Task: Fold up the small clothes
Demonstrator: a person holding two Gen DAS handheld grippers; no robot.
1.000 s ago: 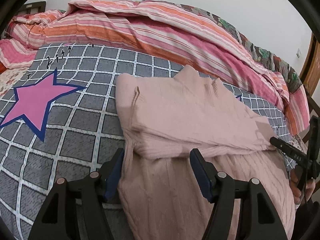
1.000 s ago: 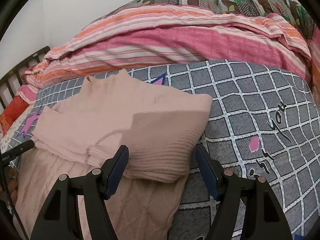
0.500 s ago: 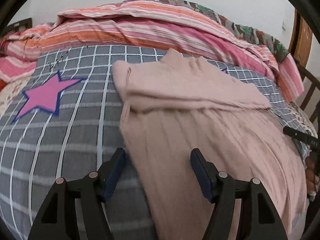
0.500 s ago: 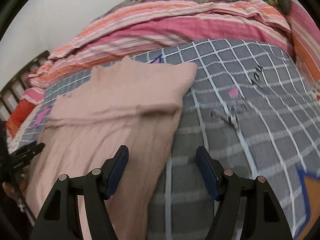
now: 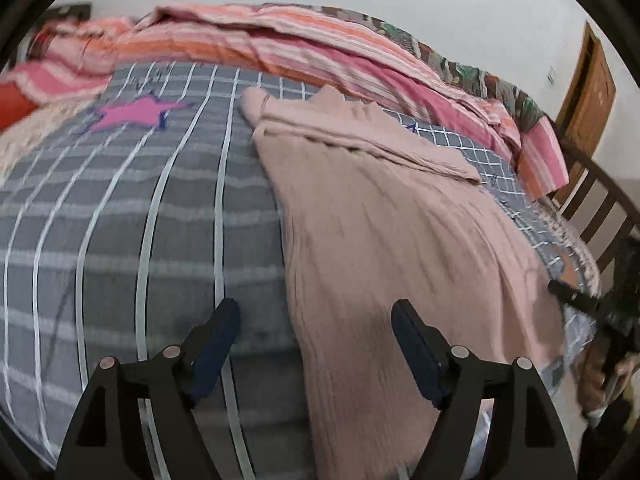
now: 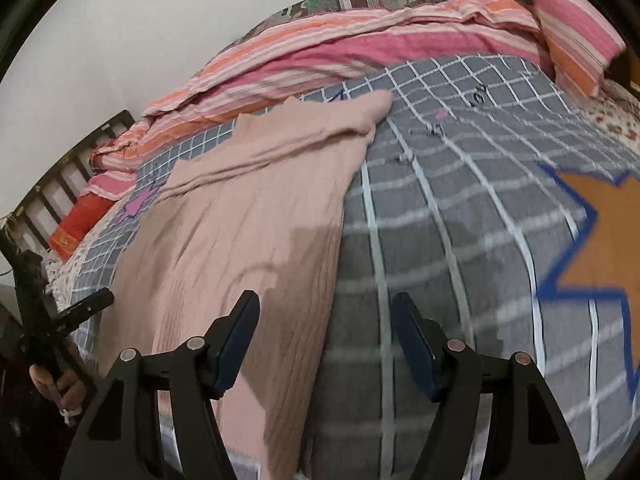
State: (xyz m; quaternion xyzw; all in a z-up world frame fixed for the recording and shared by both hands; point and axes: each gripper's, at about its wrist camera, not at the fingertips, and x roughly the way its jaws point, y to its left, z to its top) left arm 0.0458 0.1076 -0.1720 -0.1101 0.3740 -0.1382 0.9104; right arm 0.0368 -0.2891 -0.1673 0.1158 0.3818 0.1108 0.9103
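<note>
A pale pink knit sweater (image 5: 392, 216) lies on the grey checked bedspread (image 5: 120, 220), its sleeves folded across the chest at the far end and its hem hanging over the bed's near edge. My left gripper (image 5: 316, 320) is open and empty, low over the sweater's left hem corner. In the right wrist view the sweater (image 6: 240, 232) lies left of centre; my right gripper (image 6: 326, 316) is open and empty over its right hem edge. The right gripper also shows in the left wrist view (image 5: 580, 304), and the left gripper in the right wrist view (image 6: 84, 308).
A pink and orange striped quilt (image 5: 304, 48) is heaped along the far side by the wall. A wooden bed frame (image 5: 600, 200) stands at the right, and dark rails (image 6: 60, 168) at the left in the right wrist view. An orange star (image 6: 600, 232) is printed on the bedspread.
Both grippers have pulled back from the folded sleeves toward the sweater's hem at the near bed edge. Both stay open and empty.
</note>
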